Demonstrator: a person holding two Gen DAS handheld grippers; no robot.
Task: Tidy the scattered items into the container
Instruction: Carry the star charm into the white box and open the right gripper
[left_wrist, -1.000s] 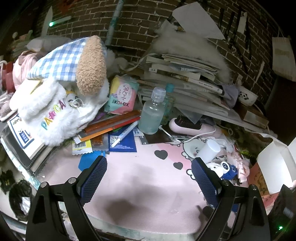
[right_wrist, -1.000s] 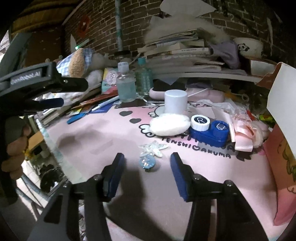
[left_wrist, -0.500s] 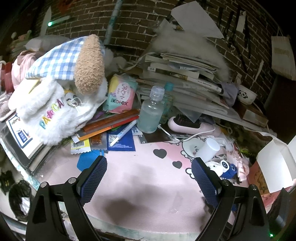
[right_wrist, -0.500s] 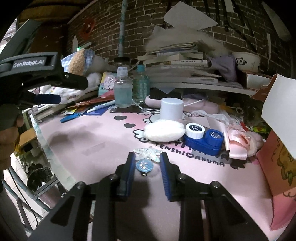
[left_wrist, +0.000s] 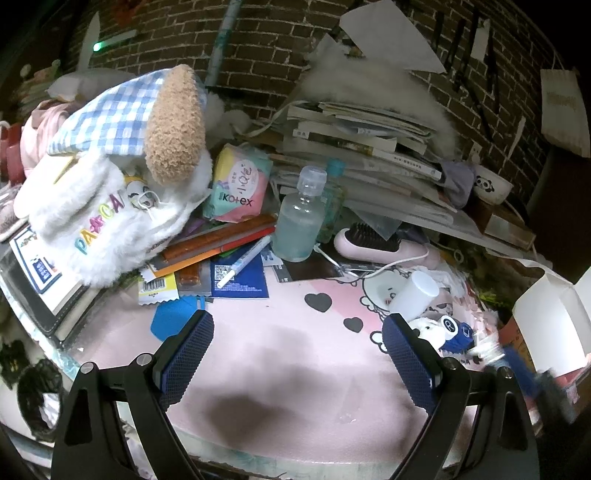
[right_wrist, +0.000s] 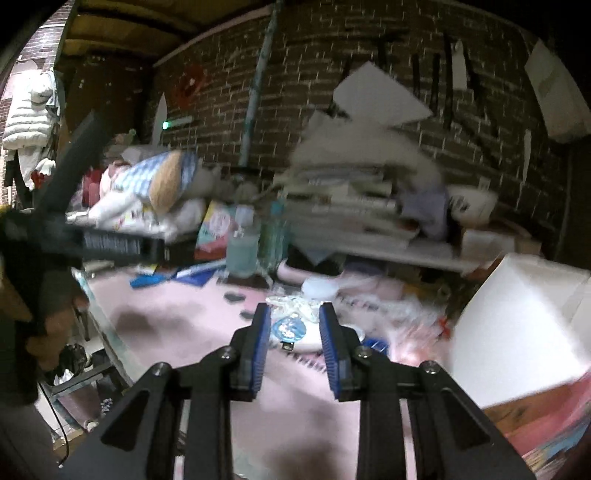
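A pink cartoon-printed table mat (left_wrist: 280, 343) fronts a dark brick wall (left_wrist: 266, 44) with heaped books (clutter everywhere). The left gripper (left_wrist: 297, 350) gapes wide, empty; the right gripper (right_wrist: 293, 334) pinches a small blue-and-clear charm (right_wrist: 289, 327) near the white open box (right_wrist: 517, 325).

Pink desk mat (left_wrist: 280, 354) carries black heart prints. Gripper pads (left_wrist: 186, 360) are dark blue with a fine mesh texture, on black frames. Far left, a plush toy (left_wrist: 173, 122) is tan, against blue-and-white check fabric (left_wrist: 110, 118). Centre, the bottle (left_wrist: 299, 225) is pale translucent blue-green. Far wall (left_wrist: 266, 40) is dark brown brick. Right, the box (left_wrist: 546, 314) is white. The charm (right_wrist: 289, 328) is blue and white.
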